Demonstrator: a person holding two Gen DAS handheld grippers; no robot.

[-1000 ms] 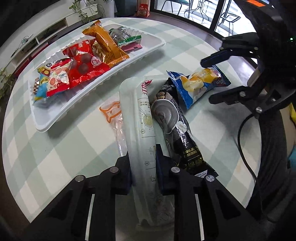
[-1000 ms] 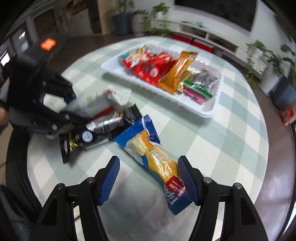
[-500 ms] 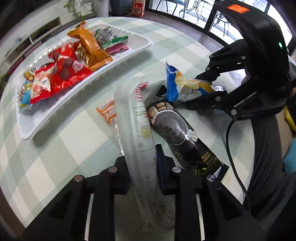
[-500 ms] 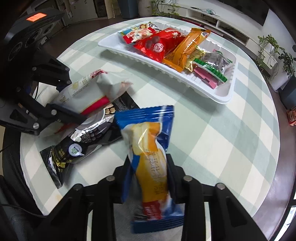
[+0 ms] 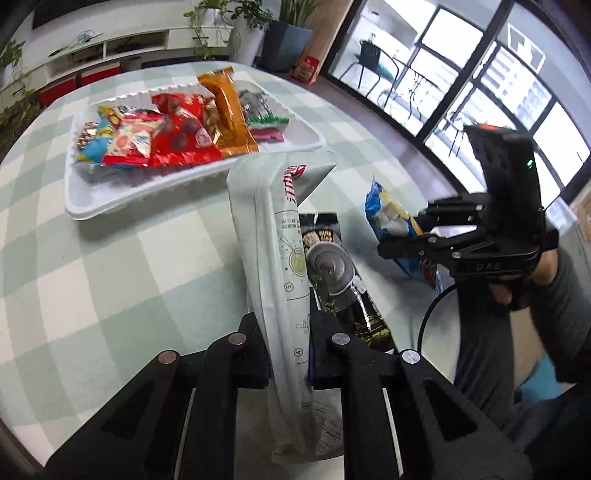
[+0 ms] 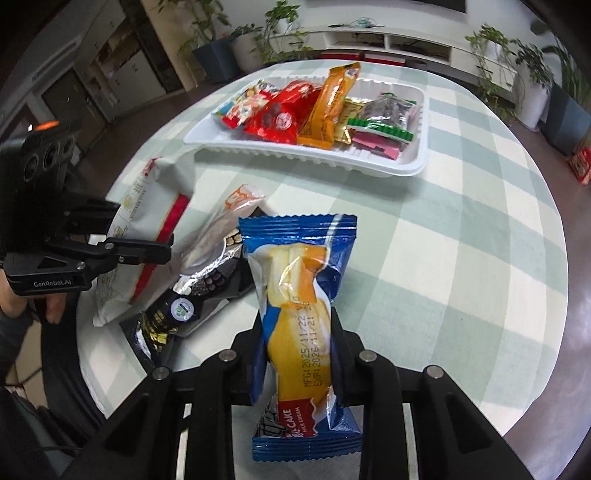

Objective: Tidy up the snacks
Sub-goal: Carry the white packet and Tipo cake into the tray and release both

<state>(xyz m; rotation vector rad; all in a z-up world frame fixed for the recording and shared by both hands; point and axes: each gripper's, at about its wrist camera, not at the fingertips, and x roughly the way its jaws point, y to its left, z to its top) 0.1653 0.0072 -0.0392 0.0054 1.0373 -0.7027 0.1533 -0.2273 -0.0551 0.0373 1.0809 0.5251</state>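
1. A round table [image 6: 461,229] under a pale green-and-white check cloth fills both views. Potted plants [image 6: 280,26] and a low white shelf unit [image 6: 384,40] stand at 12 o'clock in the right wrist view.
2. A white tray [image 6: 413,162] sits on the far side of the table, packed with a red packet [image 6: 280,114], an orange packet [image 6: 332,107] and other snacks.
3. Only the left wrist view shows the tall windows [image 5: 480,85] at 1 o'clock, with a chair beyond the glass.
4. Only the right wrist view shows the clear wrapper with orange print [image 6: 229,218], lying against the black snack pack [image 6: 195,291] at 9 o'clock.
5. The left gripper [image 5: 288,354] is pressed tight on a long white pouch [image 5: 273,236], which rises toward 12 o'clock.
6. The right gripper [image 6: 295,350] pinches a blue cake packet [image 6: 299,295]; its jaws are closing on the wrapper.
7. A second ago the blue packet lay flat on the cloth between spread fingers; now it is lifted clear and stands upright.
8. The white pouch has also come up off the black pack it leaned on.
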